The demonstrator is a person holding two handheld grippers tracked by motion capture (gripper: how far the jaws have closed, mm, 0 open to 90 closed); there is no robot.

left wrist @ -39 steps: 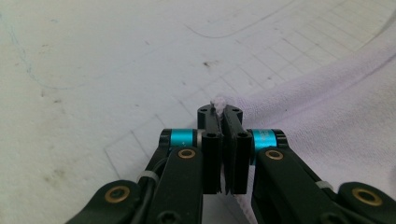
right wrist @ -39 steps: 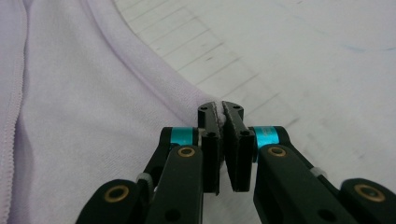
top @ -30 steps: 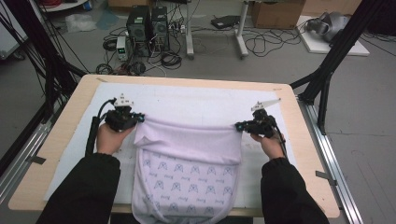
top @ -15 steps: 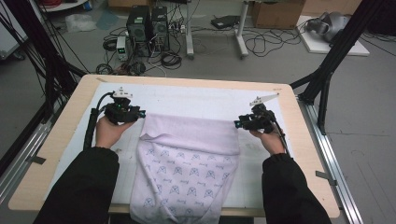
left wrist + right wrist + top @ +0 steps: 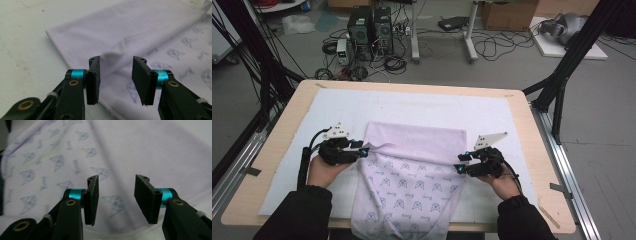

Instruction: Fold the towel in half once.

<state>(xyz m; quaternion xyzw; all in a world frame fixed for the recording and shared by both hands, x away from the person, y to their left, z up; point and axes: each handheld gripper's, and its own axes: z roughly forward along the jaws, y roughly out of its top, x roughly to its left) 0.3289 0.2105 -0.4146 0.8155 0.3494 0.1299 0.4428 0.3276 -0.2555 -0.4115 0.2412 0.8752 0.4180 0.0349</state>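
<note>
Cloth (image 5: 412, 170) lying folded on white mat (image 5: 422, 107), wood table (image 5: 277, 150); PCs, cables on grey floor behind. L gripper (image 5: 364, 150), R gripper (image 5: 459, 165) jaws just been opening, gripping nothing.

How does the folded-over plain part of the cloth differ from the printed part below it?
The plain part of the cloth is pale lilac with no pattern; the printed part carries rows of small blue figures. The plain part lies wholly on the table's white mat, farther from the person; the printed part runs past the near table edge. Both are the same pale cloth, and both lie fairly flat, with a few creases.
</note>
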